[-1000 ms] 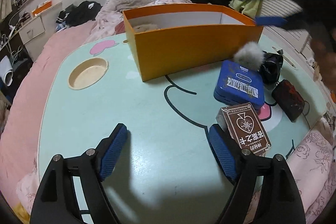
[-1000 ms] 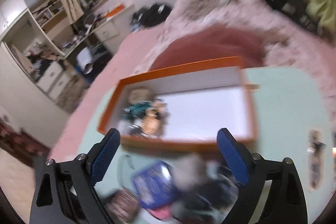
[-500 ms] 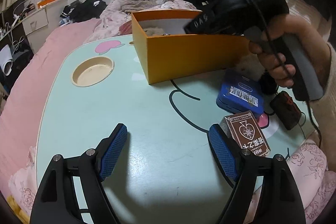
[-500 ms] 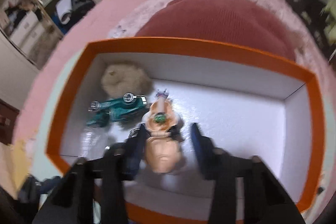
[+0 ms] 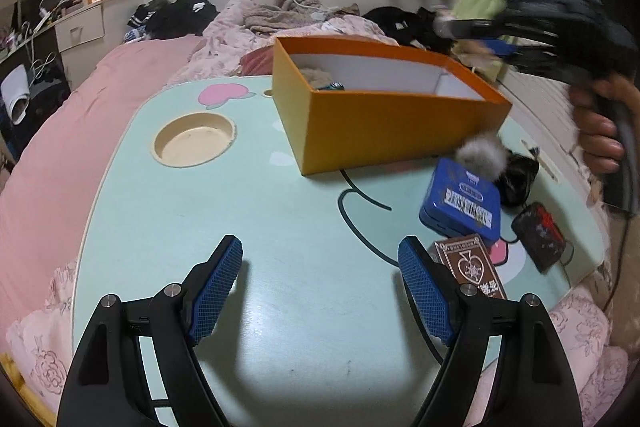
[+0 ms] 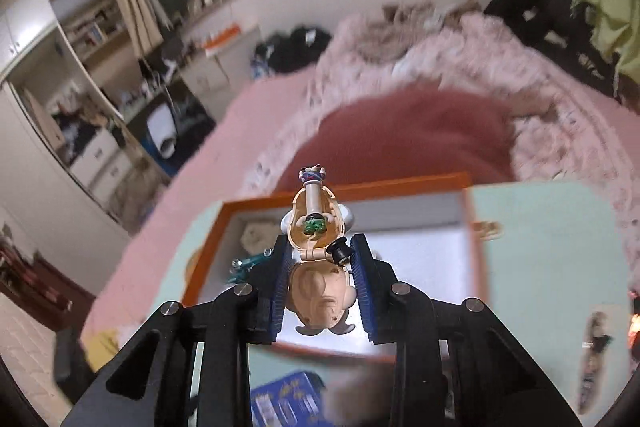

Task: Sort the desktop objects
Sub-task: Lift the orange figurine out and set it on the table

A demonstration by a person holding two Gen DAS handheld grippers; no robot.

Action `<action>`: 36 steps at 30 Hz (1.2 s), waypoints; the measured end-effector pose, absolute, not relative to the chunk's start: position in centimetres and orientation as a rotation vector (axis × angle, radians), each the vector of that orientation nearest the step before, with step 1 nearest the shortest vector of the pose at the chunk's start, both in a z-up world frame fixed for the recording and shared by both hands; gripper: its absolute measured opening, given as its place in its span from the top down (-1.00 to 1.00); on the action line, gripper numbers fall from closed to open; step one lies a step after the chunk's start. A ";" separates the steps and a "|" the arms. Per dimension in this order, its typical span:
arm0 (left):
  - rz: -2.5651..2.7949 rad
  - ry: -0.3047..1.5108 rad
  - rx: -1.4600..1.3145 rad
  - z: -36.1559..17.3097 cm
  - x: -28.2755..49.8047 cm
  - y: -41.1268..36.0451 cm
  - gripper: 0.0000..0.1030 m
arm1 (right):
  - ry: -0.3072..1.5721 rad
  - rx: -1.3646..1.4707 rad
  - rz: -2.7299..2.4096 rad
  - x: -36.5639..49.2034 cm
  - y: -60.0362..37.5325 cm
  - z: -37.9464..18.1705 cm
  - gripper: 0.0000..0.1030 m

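1. Right gripper (image 6: 320, 263): jaws pressed in on a peach-coloured toy figure (image 6: 318, 255). The blue pads bear on both of its flanks. Its rounded head lies back between the fingers, while its open shell and post project forward past the fingertips.
2. The held figure hangs above the orange box (image 6: 404, 183), clear of the box's white floor.
3. Inside the box, at its left end, lie a beige fuzzy item (image 6: 256, 235) and a teal toy (image 6: 248, 261), both below and left of the gripper.
4. Left gripper (image 5: 320, 267): jaws spread wide, nothing between them, poised over the bare mint-green table (image 5: 200, 219).
5. Just beside its right finger lies a brown card box (image 5: 472, 271); beyond that a blue tin (image 5: 460, 203) with a grey fluffy ball (image 5: 482, 155) at its far edge.
6. To the right of the tin sit a black item (image 5: 520, 179) and a dark red-marked pouch (image 5: 538, 235).
7. In the left wrist view the orange box (image 5: 384, 123) stands at the table's far side; a hand (image 5: 600, 131) holds the right gripper's handle up at the right edge, blurred.
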State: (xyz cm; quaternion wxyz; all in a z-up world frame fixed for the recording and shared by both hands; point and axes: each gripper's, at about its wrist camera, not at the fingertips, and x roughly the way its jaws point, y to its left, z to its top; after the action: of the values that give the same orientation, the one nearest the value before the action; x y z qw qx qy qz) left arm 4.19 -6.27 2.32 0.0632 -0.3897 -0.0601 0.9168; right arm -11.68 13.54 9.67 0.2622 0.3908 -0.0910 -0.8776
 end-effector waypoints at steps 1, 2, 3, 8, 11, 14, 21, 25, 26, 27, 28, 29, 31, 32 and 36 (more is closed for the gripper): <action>2.774 -0.193 -1.171 2.4 4.2 -6.4 -0.56 | -0.239 1.044 -2.389 -10.9 14.6 10.2 0.44; 2.781 -0.205 -1.164 2.5 4.3 -6.7 -0.56 | -0.234 1.038 -2.401 -10.0 15.6 10.6 0.44; 2.786 -0.214 -1.159 2.6 4.3 -6.8 -0.56 | -0.235 1.036 -2.407 -9.4 16.1 10.7 0.44; 2.801 -0.268 -1.131 3.0 4.3 -7.4 -0.56 | -0.212 1.102 -2.396 -6.0 18.2 8.8 0.44; 2.807 -0.272 -1.126 3.2 4.3 -7.5 -0.56 | -0.217 1.147 -2.332 -4.1 17.8 7.0 0.44; 2.810 -0.281 -1.118 3.3 4.4 -7.7 -0.56 | -0.229 1.174 -2.269 -3.1 16.9 5.7 0.44; 2.814 -0.316 -1.087 4.0 4.4 -7.8 -0.56 | -0.214 1.089 -2.225 -1.1 16.5 5.0 -0.35; 2.818 -0.339 -1.079 4.4 4.2 -8.0 -0.56 | -0.178 1.062 -2.394 -0.1 18.8 4.8 -0.39; 2.819 -0.347 -1.074 4.5 4.1 -8.1 -0.56 | -0.152 1.071 -2.438 0.0 19.2 4.5 -0.39; 2.816 -0.357 -1.066 4.7 4.1 -8.1 -0.56 | -0.110 1.083 -2.493 0.2 19.6 4.0 -0.39; 2.814 -0.368 -1.057 4.9 4.0 -8.1 -0.56 | -0.070 1.092 -2.538 0.5 19.9 3.5 -0.39; 2.812 -0.376 -1.049 5.1 3.8 -8.2 -0.56 | -0.043 1.101 -2.567 0.7 20.2 3.1 -0.39; 2.808 -0.387 -1.032 5.8 3.5 -8.1 -0.56 | 0.002 1.127 -2.610 1.2 20.7 1.9 -0.39; 2.807 -0.389 -1.027 6.1 3.4 -8.1 -0.56 | 0.004 1.137 -2.614 1.4 20.9 1.4 -0.39; 2.796 -0.381 -1.020 7.5 2.0 -7.7 -0.56 | 0.036 1.174 -2.652 1.7 21.6 0.0 -0.48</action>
State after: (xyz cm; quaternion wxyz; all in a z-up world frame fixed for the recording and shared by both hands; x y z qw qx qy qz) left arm 2.02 -7.75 7.48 0.0704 -0.3391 -0.1266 0.9295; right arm 1.73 21.65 -0.01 0.1203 0.4020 0.0123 -0.9076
